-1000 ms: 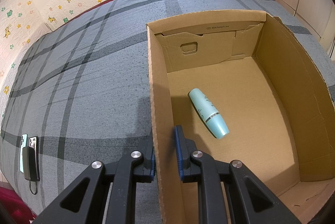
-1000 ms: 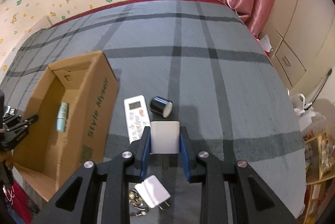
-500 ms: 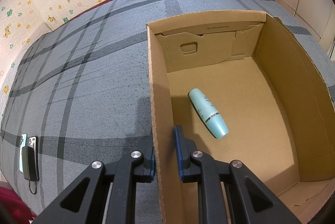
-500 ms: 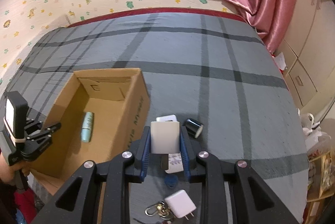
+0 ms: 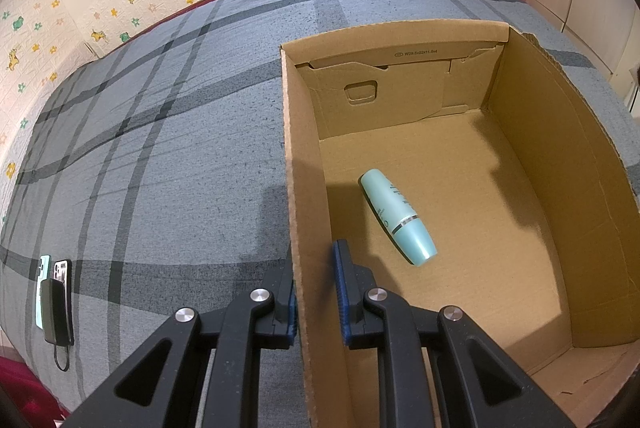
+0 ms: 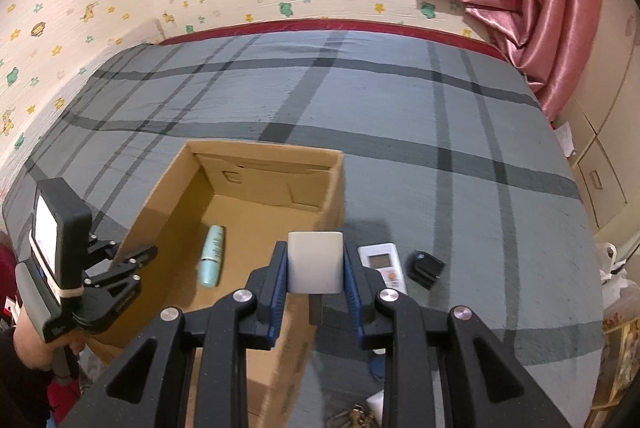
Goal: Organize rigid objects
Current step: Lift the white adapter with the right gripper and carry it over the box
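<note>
One cardboard box (image 6: pixel 256 187) on the plaid bed; left gripper (image 5: pixel 314 292) clamped on its near wall, steadying it. Teal tube (image 5: pixel 396 216) already inside. Right gripper (image 6: pixel 315 276) pinches a white block (image 6: pixel 315 260) above the box's right wall. Step: carry-over. Next, likely: shift left over the floor, lower, release.

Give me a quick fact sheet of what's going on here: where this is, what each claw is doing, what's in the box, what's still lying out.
Place: bed with a grey plaid cover
Left gripper: shut on the box wall, one pad on either side
Right gripper: shut on a white block, held at the box's near right corner
Box: open cardboard, holds one teal bottle lying on its side
Out on the bed: remote, black cap beside it
Far left of bed: phones
</note>
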`<move>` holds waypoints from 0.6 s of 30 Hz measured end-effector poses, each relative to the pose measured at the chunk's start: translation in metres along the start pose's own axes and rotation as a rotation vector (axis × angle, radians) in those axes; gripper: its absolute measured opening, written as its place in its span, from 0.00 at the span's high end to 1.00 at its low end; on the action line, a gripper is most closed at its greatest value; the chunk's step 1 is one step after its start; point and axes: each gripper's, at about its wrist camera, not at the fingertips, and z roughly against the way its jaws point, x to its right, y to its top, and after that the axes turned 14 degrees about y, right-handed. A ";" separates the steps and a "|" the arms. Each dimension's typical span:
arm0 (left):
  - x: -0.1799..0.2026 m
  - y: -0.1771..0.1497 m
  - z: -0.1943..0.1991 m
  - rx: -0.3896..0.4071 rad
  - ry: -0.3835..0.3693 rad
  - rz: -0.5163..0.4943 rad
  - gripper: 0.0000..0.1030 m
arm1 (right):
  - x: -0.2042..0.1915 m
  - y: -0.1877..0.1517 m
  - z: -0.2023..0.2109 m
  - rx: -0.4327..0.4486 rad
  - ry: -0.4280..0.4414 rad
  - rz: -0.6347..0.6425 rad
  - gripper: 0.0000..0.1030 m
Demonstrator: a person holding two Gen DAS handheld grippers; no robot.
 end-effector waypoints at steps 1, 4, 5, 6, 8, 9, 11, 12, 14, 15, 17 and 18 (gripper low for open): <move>0.000 0.000 0.000 0.000 -0.001 0.001 0.84 | -0.002 0.000 -0.002 -0.003 0.004 0.003 0.73; 0.000 0.000 0.000 -0.001 -0.003 0.003 0.84 | -0.013 0.002 -0.012 -0.019 0.019 0.017 0.74; 0.000 0.000 0.000 -0.001 -0.003 0.003 0.84 | -0.017 0.002 -0.017 -0.027 0.024 0.022 0.73; 0.000 0.000 0.000 -0.001 -0.003 0.002 0.84 | -0.019 0.002 -0.019 -0.030 0.028 0.023 0.73; 0.000 0.000 0.000 -0.001 -0.003 0.003 0.84 | -0.025 0.003 -0.026 -0.041 0.037 0.027 0.73; -0.001 0.000 0.000 -0.001 -0.004 0.003 0.84 | -0.029 0.003 -0.030 -0.046 0.043 0.027 0.74; 0.000 0.000 0.000 -0.001 -0.004 0.003 0.84 | -0.033 0.005 -0.036 -0.058 0.054 0.025 0.73; 0.000 0.000 0.000 -0.001 -0.004 0.003 0.84 | -0.035 0.005 -0.040 -0.063 0.057 0.024 0.74; 0.000 0.000 -0.001 -0.001 -0.004 0.004 0.84 | -0.041 0.006 -0.050 -0.079 0.062 0.030 0.73; 0.000 0.000 0.000 -0.001 -0.004 0.004 0.84 | -0.043 0.006 -0.054 -0.088 0.063 0.030 0.73; 0.000 0.000 0.000 -0.001 -0.004 0.003 0.84 | -0.045 0.006 -0.063 -0.106 0.071 0.023 0.73; 0.000 0.000 0.000 0.000 -0.005 0.004 0.84 | -0.046 0.006 -0.067 -0.113 0.071 0.023 0.73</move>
